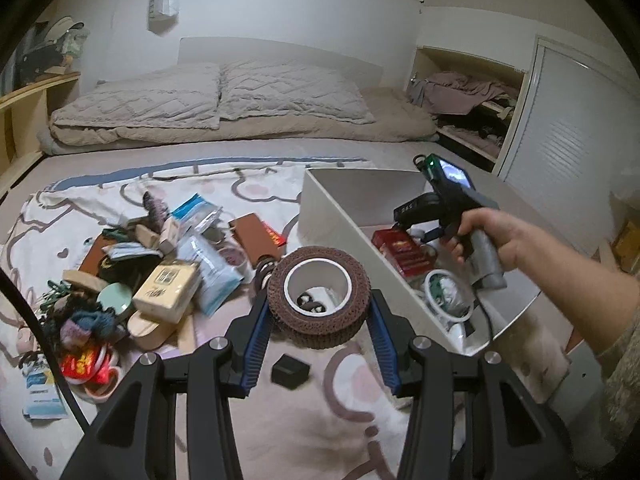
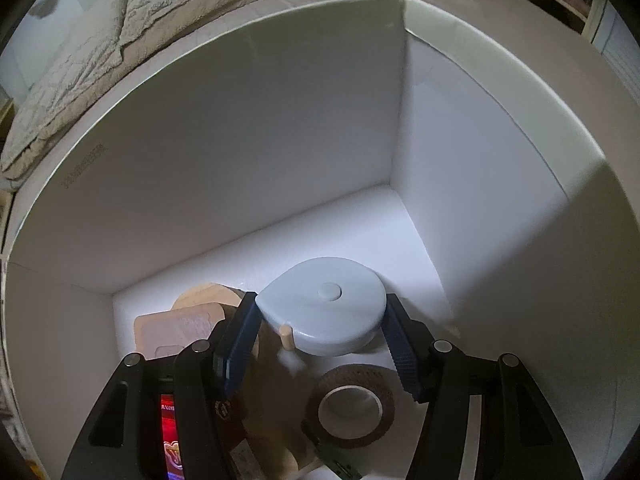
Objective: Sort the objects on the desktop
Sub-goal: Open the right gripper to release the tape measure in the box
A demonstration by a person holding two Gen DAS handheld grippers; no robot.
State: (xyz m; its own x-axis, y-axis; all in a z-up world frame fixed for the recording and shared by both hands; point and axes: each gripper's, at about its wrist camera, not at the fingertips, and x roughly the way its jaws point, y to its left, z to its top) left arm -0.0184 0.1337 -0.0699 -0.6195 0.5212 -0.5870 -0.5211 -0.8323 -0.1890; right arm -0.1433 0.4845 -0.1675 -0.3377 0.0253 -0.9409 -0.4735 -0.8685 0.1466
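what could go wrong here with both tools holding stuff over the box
1. The left tool pinches the brown tape roll only at its sides, outside the white box; it may slip onto the blanket.
2. The right tool could drop the grey tape measure onto the other tape roll below.

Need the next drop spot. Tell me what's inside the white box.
Inside the white box: a brown tape roll, a red packet and wooden pieces. The right gripper holds a grey tape measure over them. The floor beneath is hidden.
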